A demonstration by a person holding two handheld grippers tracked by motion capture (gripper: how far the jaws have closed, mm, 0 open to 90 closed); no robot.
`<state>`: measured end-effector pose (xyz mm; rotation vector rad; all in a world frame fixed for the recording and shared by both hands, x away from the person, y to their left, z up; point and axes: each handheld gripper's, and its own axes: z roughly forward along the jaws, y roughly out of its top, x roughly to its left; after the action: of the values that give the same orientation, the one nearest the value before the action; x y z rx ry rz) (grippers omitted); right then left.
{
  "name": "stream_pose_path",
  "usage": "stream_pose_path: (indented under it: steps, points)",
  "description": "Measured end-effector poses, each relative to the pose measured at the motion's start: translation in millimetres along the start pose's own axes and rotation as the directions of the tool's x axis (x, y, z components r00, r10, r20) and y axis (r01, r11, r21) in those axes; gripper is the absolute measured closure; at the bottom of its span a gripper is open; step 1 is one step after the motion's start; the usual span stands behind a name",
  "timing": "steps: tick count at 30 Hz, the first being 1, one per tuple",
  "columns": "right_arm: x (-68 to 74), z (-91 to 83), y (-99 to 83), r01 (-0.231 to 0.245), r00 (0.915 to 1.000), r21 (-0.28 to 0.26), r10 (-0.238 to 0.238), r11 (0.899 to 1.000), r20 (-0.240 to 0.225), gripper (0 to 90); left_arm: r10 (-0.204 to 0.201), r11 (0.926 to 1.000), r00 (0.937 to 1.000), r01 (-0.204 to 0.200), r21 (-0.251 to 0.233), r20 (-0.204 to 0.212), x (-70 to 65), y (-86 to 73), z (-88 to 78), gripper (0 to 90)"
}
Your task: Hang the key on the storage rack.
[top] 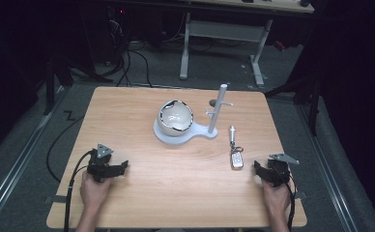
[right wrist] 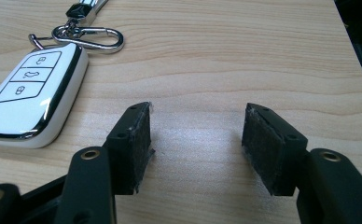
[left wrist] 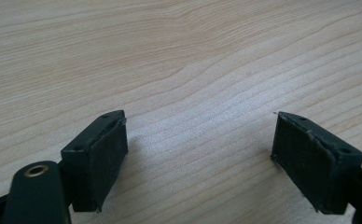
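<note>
Resting wide open and empty, my right gripper point(right wrist: 195, 149) sits lower right of the key fob point(right wrist: 32, 95); next, I judge, shift left to straddle it.

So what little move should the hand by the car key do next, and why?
Probably slide the right gripper a little toward the car key and line its jaws up over it. The jaws stand open with only bare table between them, and the key lies flat just beside them, untouched, with its ring pointing away.
</note>
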<state>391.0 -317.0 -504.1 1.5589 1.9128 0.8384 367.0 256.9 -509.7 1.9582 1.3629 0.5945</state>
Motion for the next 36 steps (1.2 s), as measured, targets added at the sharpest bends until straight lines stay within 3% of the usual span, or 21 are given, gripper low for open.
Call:
stream_pose_path:
  steps: [15, 21, 27, 36]
  points:
    - [4.5, -1.7, -1.4, 0.008, 1.0, -0.005, -0.008, 1.0, -0.004, 46.3, -0.001, 1.0, 1.0, 0.001, -0.002, 0.001, 0.1, 0.0, 0.1, 18.6]
    - [10.4, -6.7, -3.0, 0.019, 0.9994, -0.021, -0.02, 1.0, -0.028, 47.4, -0.001, 1.0, 1.0, 0.001, -0.002, 0.001, 0.1, 0.0, 0.1, 18.6]
    - [17.2, -14.7, 1.0, 0.019, 0.9964, -0.041, -0.022, 0.999, -0.082, 48.1, -0.001, 1.0, 1.0, 0.001, -0.002, 0.001, 0.1, 0.0, 0.1, 18.6]
    - [33.9, -19.0, 11.1, 0.056, 0.9907, -0.07, -0.064, 0.996, -0.12, 47.8, -0.001, 1.0, 1.0, 0.001, -0.002, 0.001, 0.1, 0.0, 0.1, 18.6]
